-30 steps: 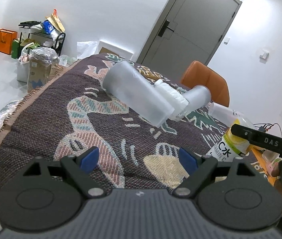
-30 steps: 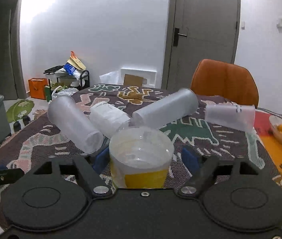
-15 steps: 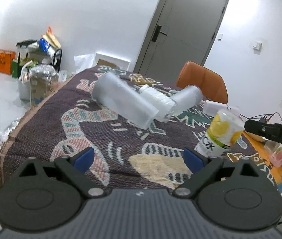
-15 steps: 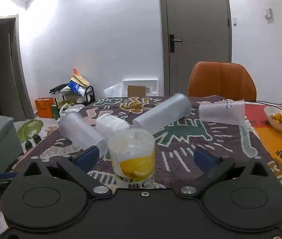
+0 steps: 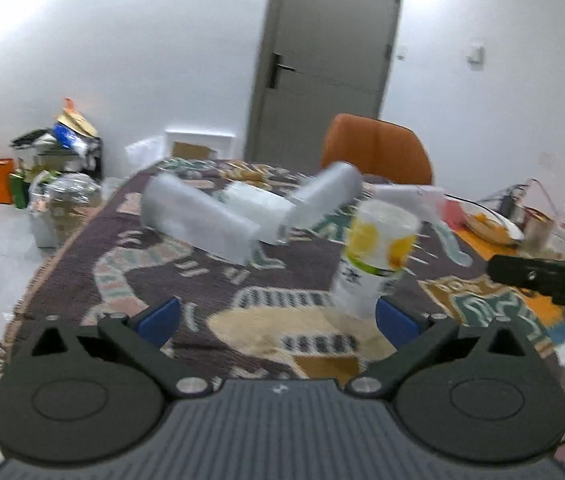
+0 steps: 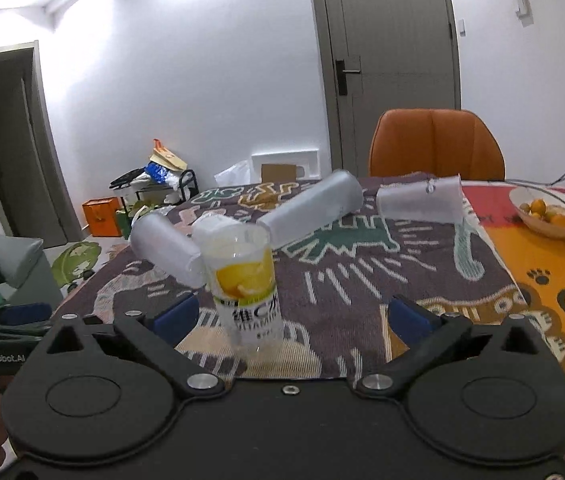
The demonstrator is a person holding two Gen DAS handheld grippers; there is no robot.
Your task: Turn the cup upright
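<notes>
Right gripper (image 6: 290,314): its blue fingers are standing wide apart and are gripping nothing; the cup is rising between them, nearer to the left finger, and contact cannot be told
Left gripper (image 5: 276,318): it is also spread wide and is holding nothing; the picture is blurred
Cup (image 6: 244,276): it is standing upright, mouth up, on the patterned cloth (image 6: 362,280) near the table's near edge
Cup label: a yellow lemon picture is showing, with "C" and part of "VITAMIN" under a green line; the smaller print is too small to read
Other writing: "GenRobot.AI" is showing on the left gripper's body at the left edge of the right wrist view
Frosted cups (image 6: 310,210): several are lying on their sides toward the table's far edge
</notes>
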